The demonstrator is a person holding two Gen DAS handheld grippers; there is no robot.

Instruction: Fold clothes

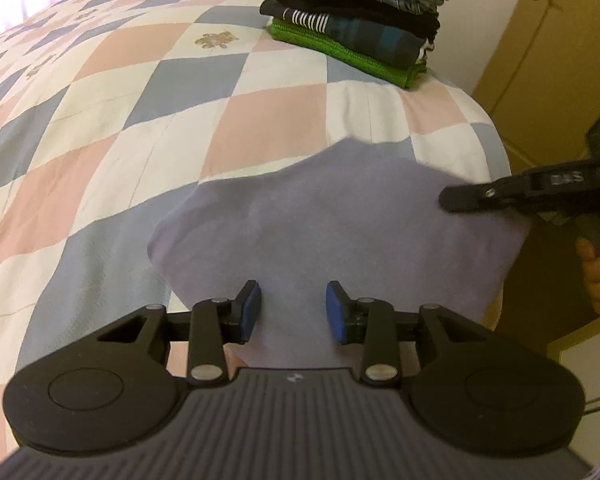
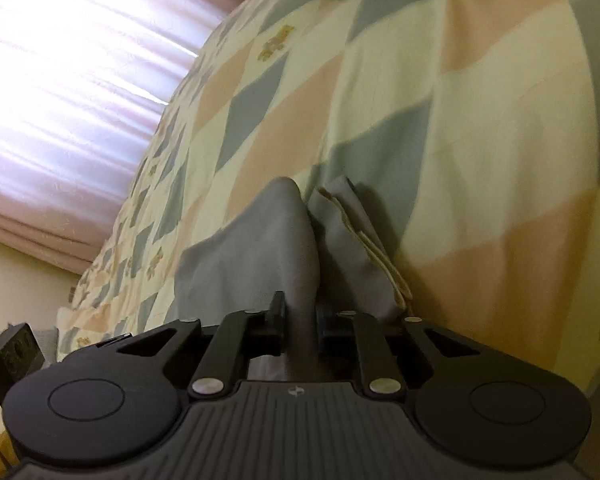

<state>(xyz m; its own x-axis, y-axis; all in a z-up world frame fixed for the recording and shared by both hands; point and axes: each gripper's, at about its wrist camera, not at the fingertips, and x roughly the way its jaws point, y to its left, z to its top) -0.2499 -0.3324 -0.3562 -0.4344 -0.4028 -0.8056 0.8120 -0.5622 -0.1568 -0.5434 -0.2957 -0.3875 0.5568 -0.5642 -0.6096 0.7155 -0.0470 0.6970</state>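
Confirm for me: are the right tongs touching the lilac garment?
Touching. The right wrist view shows the right tongs pinched on a raised fold of the lilac garment, cloth squeezed between both pads.

Lavender garment [image 1: 340,216] soft matt cloth; quilt [image 1: 140,120] matt patchwork; tool pads [image 1: 252,312] blue rubbery.

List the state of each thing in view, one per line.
Lavender garment: spread on the quilt, partly lifted.
Left gripper: jaws apart, cloth between, not pinched.
Right gripper: jaws shut on a garment fold.
Clothes stack: folded, piled.
Door: closed, key in the lock.
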